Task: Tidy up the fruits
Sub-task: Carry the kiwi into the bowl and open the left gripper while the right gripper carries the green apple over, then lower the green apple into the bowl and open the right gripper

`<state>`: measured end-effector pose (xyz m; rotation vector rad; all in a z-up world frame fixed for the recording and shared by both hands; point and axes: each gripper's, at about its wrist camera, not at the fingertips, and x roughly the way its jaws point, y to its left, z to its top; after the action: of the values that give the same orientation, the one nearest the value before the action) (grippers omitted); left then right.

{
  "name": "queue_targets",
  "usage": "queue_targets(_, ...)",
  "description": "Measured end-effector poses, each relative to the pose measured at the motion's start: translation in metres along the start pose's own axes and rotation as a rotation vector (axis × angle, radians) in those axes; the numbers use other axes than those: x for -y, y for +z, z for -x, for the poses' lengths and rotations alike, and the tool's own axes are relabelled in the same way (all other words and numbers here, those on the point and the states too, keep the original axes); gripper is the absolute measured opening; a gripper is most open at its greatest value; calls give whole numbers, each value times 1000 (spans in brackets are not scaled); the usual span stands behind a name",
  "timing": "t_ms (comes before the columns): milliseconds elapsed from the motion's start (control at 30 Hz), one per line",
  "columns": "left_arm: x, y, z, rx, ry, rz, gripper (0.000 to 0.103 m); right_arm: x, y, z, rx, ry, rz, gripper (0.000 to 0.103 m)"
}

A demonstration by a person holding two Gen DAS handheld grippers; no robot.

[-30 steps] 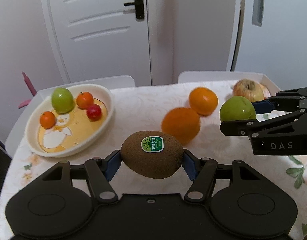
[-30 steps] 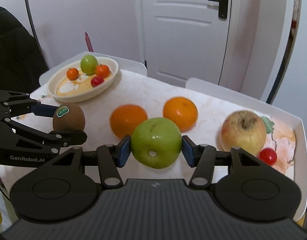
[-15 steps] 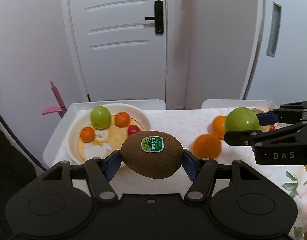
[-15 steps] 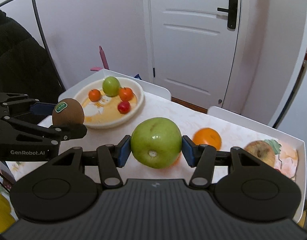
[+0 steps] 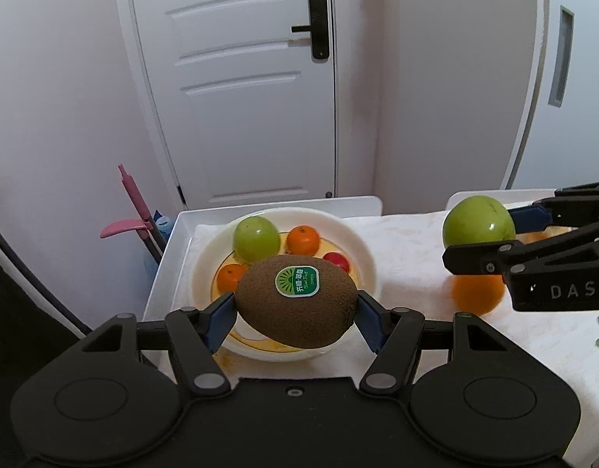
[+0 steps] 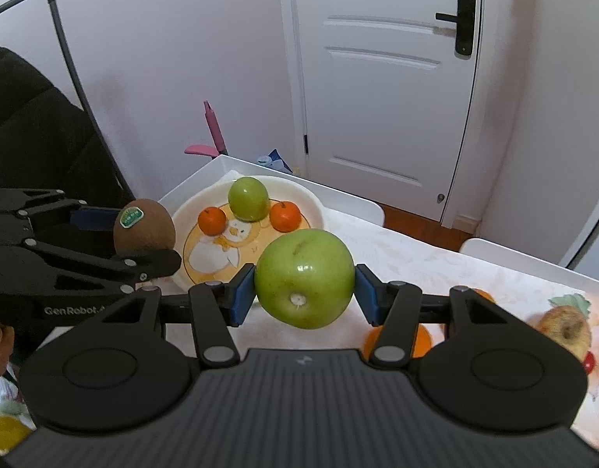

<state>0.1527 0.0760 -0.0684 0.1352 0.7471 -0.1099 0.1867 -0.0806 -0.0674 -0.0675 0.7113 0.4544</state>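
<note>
My left gripper (image 5: 295,314) is shut on a brown kiwi (image 5: 296,301) with a green sticker, held in the air above the near rim of the white bowl (image 5: 367,269). My right gripper (image 6: 305,288) is shut on a big green apple (image 6: 304,277), lifted over the table to the right of the bowl (image 6: 315,202). In the bowl lie a small green apple (image 5: 256,238), two small oranges (image 5: 304,240) and a red cherry tomato (image 5: 337,260). Each gripper shows in the other's view: the right gripper (image 5: 480,236) with the apple, the left gripper (image 6: 143,230) with the kiwi.
A large orange (image 5: 476,296) lies on the flowered tablecloth under the right gripper. A reddish-yellow apple (image 6: 564,327) and a red tomato (image 6: 589,360) sit at the table's right end. White chair backs (image 5: 283,204) stand behind the table, a pink tool (image 5: 133,210) leans at the wall.
Both grippers have risen and swung left towards the bowl with their fruit still held. The bowl now sits right behind the kiwi, and the loose oranges have dropped to the right.
</note>
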Motion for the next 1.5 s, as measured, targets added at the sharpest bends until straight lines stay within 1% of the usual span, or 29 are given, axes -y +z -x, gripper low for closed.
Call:
queue_targets(367,-38,0,-54,-63,-42,-46,69,-20,15,-40,-37,-52,-53,69)
queue_targets(500,-42,-1,-74,-94,-41,-78,69,-22,20,-51,-44,-67,-66,69)
queue_targets(633,-38,-4,-92,-132,-48,-122,69,-21,22,-59,-53,-77,-79,69)
queue_targets(800,-34,-6,-104,-158,-51,-150,69,-19,24,-66,-63,-76,-80,69)
queue_targets(967,-33,-5,-109,-184,-45,-143,70,-17,27,-72,-69,-67,-70,69)
queue_targets(1033,-31,-6,-106,-173,-31,-156,78,-15,29,-72,-71,-57,-61,69)
queue_targets(1067,-30,-6,-104,-163,-27,-159,88,-15,31,-72,-72,-53,-55,69)
queue_targets(1100,-30,-5,-101,-151,-24,-158,93,-14,32,-73,-72,-49,-50,69)
queue_targets(1233,-31,-1,-86,-118,-11,-131,94,-12,38,-75,-74,-29,-28,69)
queue_targets(1500,-43,-9,-59,-106,47,-52,95,-20,41,-90,-105,32,43,69)
